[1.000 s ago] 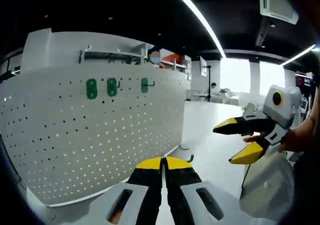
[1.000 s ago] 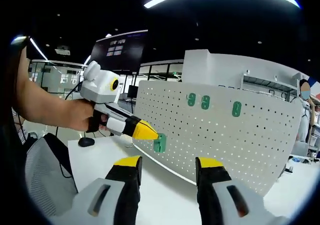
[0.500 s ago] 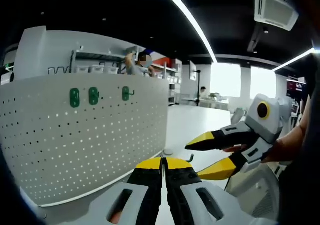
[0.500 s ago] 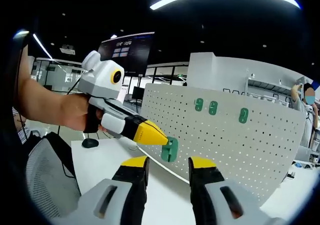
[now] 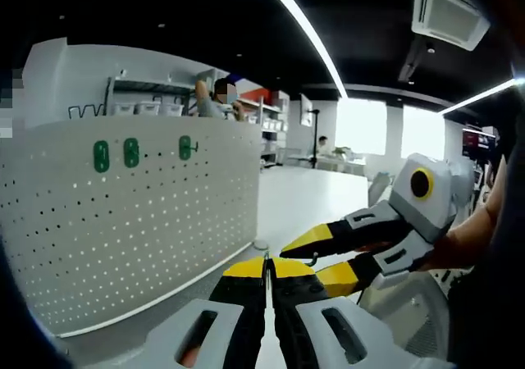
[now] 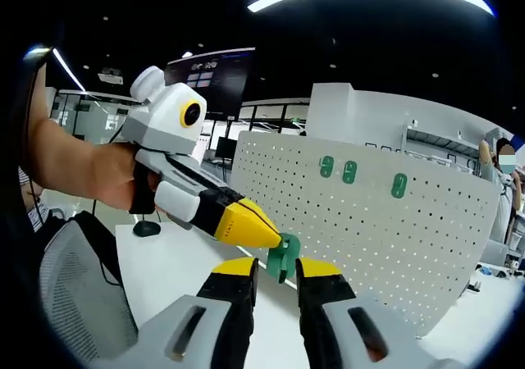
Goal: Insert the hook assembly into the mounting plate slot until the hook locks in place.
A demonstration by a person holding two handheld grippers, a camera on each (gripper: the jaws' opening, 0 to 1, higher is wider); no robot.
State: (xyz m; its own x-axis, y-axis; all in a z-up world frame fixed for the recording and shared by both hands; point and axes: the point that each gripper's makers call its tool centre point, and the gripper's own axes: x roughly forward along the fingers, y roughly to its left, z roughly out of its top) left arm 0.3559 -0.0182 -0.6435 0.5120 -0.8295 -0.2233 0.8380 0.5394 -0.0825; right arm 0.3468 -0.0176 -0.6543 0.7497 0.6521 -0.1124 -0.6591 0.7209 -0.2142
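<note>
Against a white pegboard point(image 6: 369, 230) we see the left gripper point(image 6: 261, 236), jaws clamped on a green hook point(image 6: 284, 254), beside the right gripper point(image 6: 275, 268), jaws slightly apart around that hook; three hooks point(image 6: 350, 172) already hang higher.

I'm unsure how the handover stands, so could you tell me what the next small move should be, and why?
Probably ease the right gripper shut on the green hook piece: the left gripper holds it by its tips, and it sits between the right jaws, which look not quite closed.
</note>
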